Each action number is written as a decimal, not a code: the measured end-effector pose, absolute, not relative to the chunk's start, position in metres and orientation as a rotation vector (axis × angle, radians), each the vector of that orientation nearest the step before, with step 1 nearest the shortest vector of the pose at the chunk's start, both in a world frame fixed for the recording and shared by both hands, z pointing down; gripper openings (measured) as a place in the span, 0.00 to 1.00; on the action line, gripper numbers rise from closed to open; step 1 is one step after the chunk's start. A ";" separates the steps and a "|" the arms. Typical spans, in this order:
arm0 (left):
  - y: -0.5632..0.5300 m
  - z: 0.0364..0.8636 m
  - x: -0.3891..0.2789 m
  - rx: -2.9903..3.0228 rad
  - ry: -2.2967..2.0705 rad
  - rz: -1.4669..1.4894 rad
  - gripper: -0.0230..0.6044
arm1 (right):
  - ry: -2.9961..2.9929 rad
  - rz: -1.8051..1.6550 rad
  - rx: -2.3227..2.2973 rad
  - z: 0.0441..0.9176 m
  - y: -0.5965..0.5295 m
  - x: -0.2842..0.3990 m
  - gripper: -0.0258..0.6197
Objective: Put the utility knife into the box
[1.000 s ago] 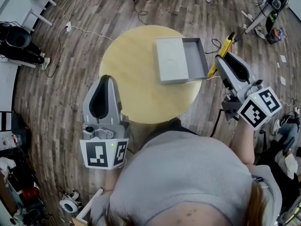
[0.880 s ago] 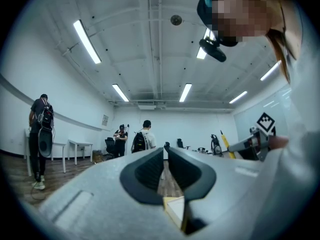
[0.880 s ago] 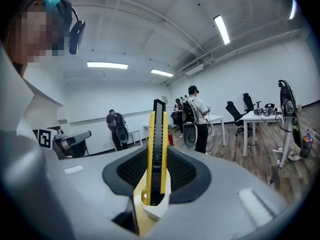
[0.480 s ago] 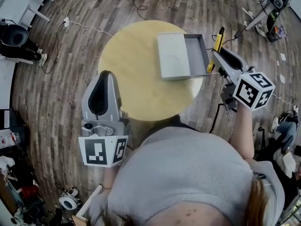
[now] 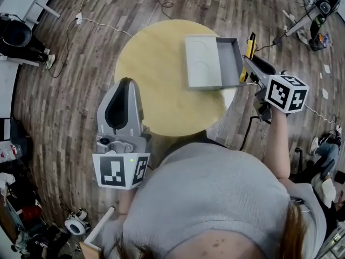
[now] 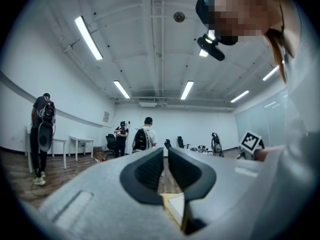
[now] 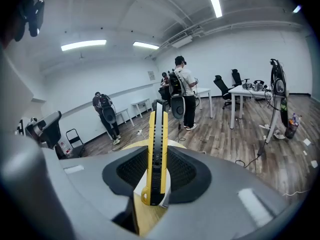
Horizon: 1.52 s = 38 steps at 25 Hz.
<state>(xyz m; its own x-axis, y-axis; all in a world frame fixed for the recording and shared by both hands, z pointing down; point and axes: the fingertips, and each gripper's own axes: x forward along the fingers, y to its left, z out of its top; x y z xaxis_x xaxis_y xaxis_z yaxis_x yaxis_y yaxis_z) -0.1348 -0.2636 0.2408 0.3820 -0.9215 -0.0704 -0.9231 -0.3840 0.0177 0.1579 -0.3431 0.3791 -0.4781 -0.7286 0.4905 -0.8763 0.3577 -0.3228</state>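
Box (image 5: 227,63), grey, shallow, rectangular, lies open at the round wooden table's (image 5: 156,90) 1 o'clock. Right gripper (image 5: 251,65) clamps the yellow knife (image 5: 250,46) beside the box's 3 o'clock wall; left gripper (image 5: 121,97) has jaws nearly together, empty.

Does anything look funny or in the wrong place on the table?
Nothing is spilled or broken. The grey box sits right at the round table's right edge, its lid slid partly off. The yellow utility knife is outside it, clamped in the right gripper.
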 end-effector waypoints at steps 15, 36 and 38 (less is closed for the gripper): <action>-0.272 0.254 -0.127 -2.645 1.749 0.122 0.07 | -2.195 0.954 1.325 0.438 -0.368 0.166 0.23; -0.285 0.255 -0.134 -2.612 1.803 0.088 0.07 | -1.990 1.098 1.209 0.520 -0.388 0.175 0.23; -0.286 0.255 -0.135 -2.608 1.802 0.087 0.07 | -1.976 1.099 1.199 0.526 -0.389 0.175 0.23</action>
